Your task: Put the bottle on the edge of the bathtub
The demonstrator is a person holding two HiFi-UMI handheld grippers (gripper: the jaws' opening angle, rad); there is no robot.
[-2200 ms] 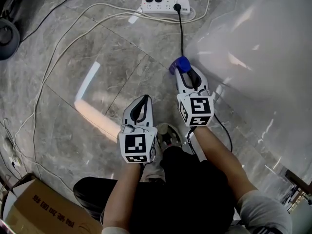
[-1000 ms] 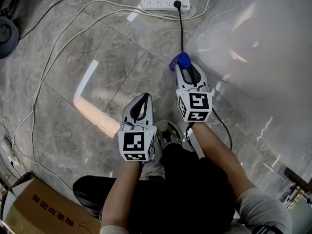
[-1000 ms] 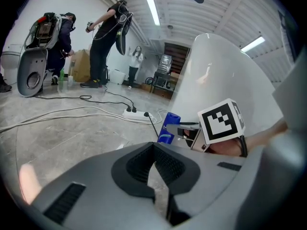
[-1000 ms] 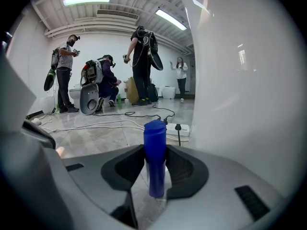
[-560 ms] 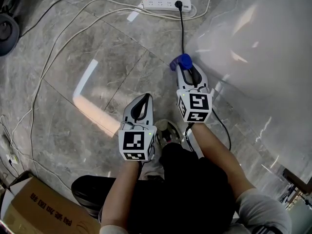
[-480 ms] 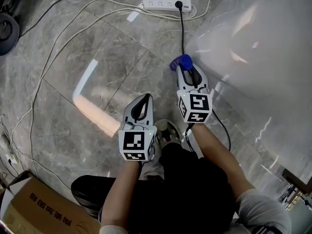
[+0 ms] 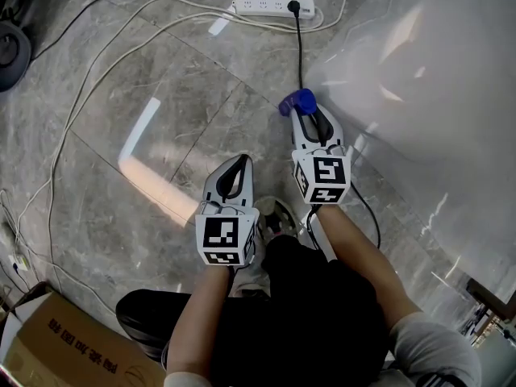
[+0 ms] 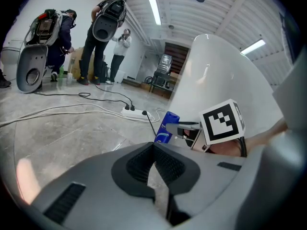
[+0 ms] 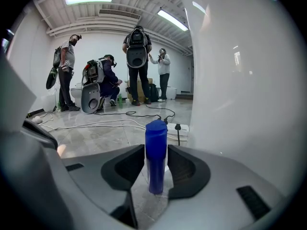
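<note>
Blue bottle [image 9: 156,158] upright btwn right gripper [image 9: 156,151] jaws, clamped; left gripper [image 8: 154,150] jaws together.

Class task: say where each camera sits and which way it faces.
Head view: on the person's head, facing steeply down; both forearms, left tongs, right tongs.
Left gripper view: on the left tongs, facing along their shut jaws over the floor; right tongs visible.
Right gripper view: on the right tongs, facing along jaws clamping the bottle, bathtub alongside.
Shared: bottle and power strip appear in all three.
</note>
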